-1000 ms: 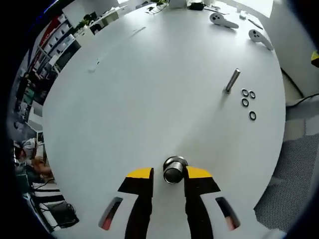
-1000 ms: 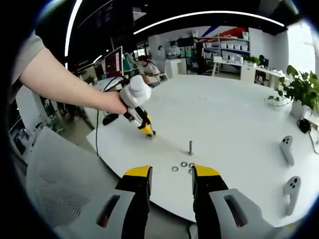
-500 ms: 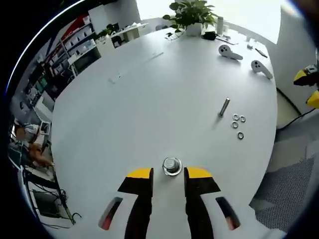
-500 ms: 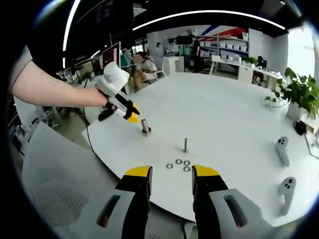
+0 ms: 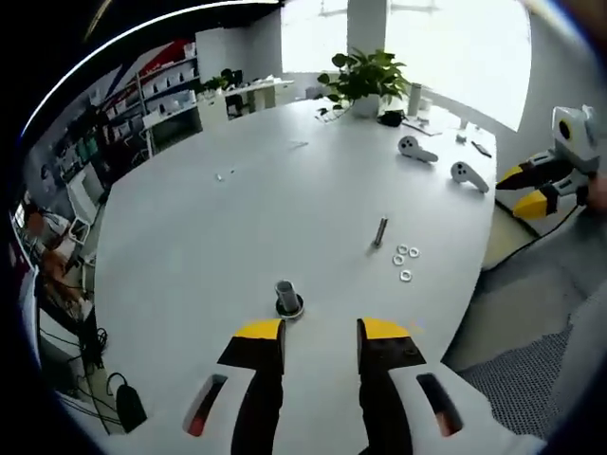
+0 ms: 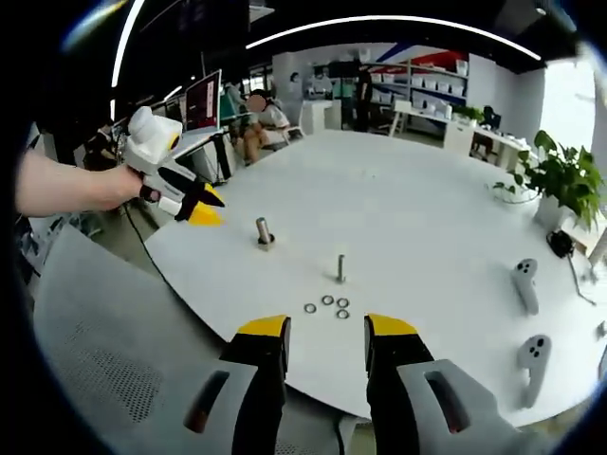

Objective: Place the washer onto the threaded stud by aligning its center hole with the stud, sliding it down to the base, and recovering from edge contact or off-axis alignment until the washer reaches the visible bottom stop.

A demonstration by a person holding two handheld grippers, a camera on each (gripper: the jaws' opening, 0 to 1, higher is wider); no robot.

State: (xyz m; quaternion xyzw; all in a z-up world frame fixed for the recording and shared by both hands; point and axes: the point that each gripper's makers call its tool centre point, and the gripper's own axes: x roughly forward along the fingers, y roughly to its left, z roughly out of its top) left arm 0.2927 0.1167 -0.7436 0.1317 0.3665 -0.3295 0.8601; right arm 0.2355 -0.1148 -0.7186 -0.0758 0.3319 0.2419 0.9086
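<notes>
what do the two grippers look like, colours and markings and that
Both match: the left gripper and right gripper each have two black jaws with yellow tips, rising from pale grey bodies with a slot on each side, reddish on the left gripper. Seen from across the table, each has a white-grey body and handle above black and yellow jaws.

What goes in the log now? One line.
left gripper: open, empty | right gripper: open, empty | washers: loose on table by thin stud

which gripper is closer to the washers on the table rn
Right, I'd judge. The right gripper hovers at the table edge with the washers just beyond its jaws. The left gripper sits off the far edge, past the short stud, farther from them.
</notes>
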